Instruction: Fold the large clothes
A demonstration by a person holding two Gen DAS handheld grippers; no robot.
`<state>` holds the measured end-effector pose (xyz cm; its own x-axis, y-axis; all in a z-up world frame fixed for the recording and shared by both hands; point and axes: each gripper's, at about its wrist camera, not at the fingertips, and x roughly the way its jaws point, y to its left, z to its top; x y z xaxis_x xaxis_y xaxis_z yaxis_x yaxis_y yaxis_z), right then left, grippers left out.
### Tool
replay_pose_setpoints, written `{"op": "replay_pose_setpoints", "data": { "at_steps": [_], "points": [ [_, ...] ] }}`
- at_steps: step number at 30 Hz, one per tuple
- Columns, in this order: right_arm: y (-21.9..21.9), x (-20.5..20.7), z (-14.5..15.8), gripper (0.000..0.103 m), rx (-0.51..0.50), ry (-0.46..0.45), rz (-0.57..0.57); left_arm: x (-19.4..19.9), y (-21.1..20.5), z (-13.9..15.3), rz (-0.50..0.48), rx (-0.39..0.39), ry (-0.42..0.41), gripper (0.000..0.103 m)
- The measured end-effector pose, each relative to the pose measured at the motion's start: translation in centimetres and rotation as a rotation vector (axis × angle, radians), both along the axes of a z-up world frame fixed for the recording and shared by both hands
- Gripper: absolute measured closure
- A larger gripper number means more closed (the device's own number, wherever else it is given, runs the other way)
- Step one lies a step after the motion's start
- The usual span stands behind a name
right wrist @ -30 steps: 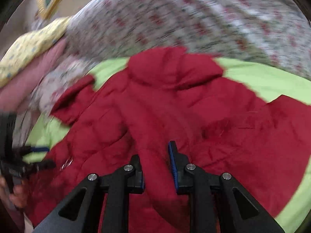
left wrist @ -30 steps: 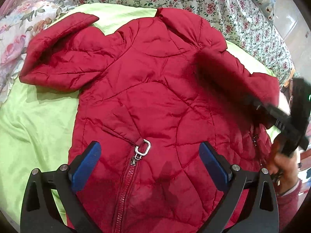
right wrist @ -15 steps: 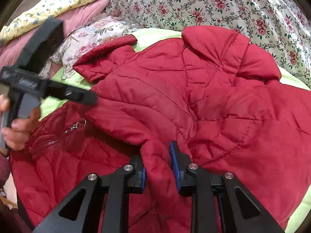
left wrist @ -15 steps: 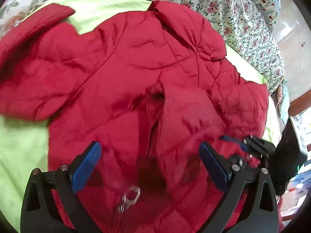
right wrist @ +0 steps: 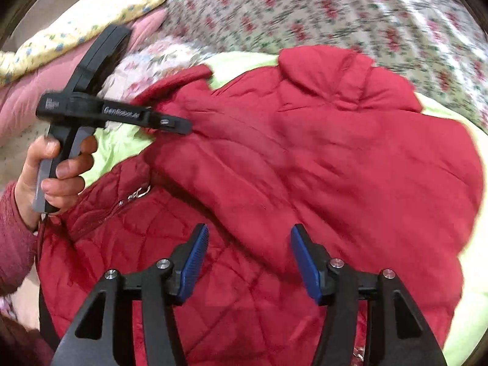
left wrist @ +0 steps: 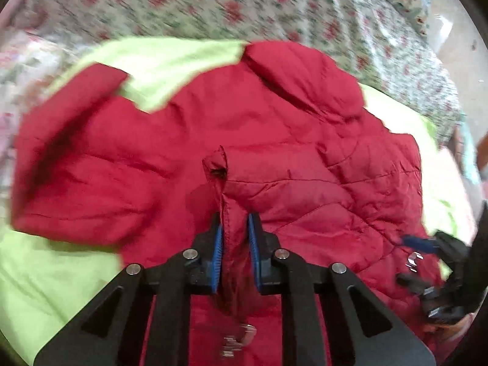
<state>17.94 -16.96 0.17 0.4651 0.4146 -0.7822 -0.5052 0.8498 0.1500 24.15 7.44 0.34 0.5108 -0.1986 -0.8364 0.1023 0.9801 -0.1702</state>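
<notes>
One red quilted jacket (left wrist: 289, 158) lies spread on a lime-green sheet (left wrist: 170, 61) over a bed, collar (left wrist: 299, 76) toward 12 o'clock in both wrist views. Its zipper pull (right wrist: 138, 193) shows at 9 o'clock in the right wrist view, on the diamond-quilted front panel. A sleeve (right wrist: 180, 88) reaches toward 10 o'clock, its cuff at the sheet's edge.

Left tool (left wrist: 235, 253): jaws closing, blue pads (left wrist: 217, 259) pressed on a raised ridge of red fabric that stands up between them and peaks just toward 12 o'clock of the tips. In the right wrist view this same tool (right wrist: 183, 126) comes in from 9 o'clock with its tip on the jacket near the sleeve; a hand (right wrist: 52, 170) wraps its grip, a dark-pink knit sleeve (right wrist: 15, 238) at the wrist.

Right tool (right wrist: 248, 259): jaws opening, pads (right wrist: 195, 262) apart. A fold of the jacket runs between them, neither pad pressing on it. In the left wrist view it (left wrist: 427, 262) sits at 3 o'clock by the jacket's edge, blurred.

Floral bedspread (left wrist: 274, 6) covers the bed beyond the sheet, 11 to 2 o'clock. Yellow dotted quilt (right wrist: 76, 33) and pink quilt (right wrist: 27, 100) are bunched at 10 o'clock in the right wrist view. Both views show motion blur.
</notes>
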Motion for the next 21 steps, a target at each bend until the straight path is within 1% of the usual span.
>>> {"op": "replay_pose_setpoints", "data": {
  "at_steps": [1, 3, 5, 6, 8, 9, 12, 15, 18, 19, 21],
  "points": [
    [-0.9, 0.1, 0.5, 0.045, 0.005, -0.016, -0.034, 0.1, 0.3, 0.1, 0.019, 0.023, -0.008, 0.09],
    [-2.2, 0.6, 1.1, 0.045, 0.004, -0.042, -0.096, 0.6, 1.1, 0.0, 0.061, 0.091, -0.017, 0.101],
    [-3.7, 1.7, 1.5, 0.045, -0.006, -0.064, -0.178, 1.1, 1.6, -0.3, 0.098, 0.164, -0.027, 0.101],
    [-4.3, 2.1, 1.5, 0.045, -0.007, -0.066, -0.203, 1.4, 1.8, -0.6, 0.108, 0.177, -0.022, 0.101],
    [-5.2, 3.4, 0.9, 0.045, -0.007, -0.053, -0.25, 1.4, 2.8, -1.4, 0.118, 0.147, 0.01, 0.101],
    [-5.4, 4.0, 0.4, 0.045, -0.009, -0.038, -0.265, 1.2, 3.0, -1.4, 0.121, 0.132, 0.013, 0.101],
    [-5.5, 5.4, -1.7, 0.045, -0.019, 0.03, -0.291, -0.2, 2.4, 0.1, 0.107, 0.098, -0.044, 0.101],
    [-5.1, 5.6, -3.1, 0.044, -0.02, 0.051, -0.3, -1.6, 1.0, 2.3, 0.036, 0.043, -0.112, 0.101],
    [-4.9, 5.8, -3.5, 0.043, -0.009, 0.054, -0.312, -1.5, -1.0, 2.9, -0.057, -0.009, -0.116, 0.1],
    [-4.9, 5.8, -3.6, 0.043, -0.008, 0.056, -0.315, -1.3, -1.9, 2.7, -0.079, -0.008, -0.108, 0.1],
    [-4.8, 5.8, -3.6, 0.043, -0.01, 0.055, -0.317, -0.4, -3.3, 1.3, -0.1, 0.032, -0.084, 0.099]
  ]
}}
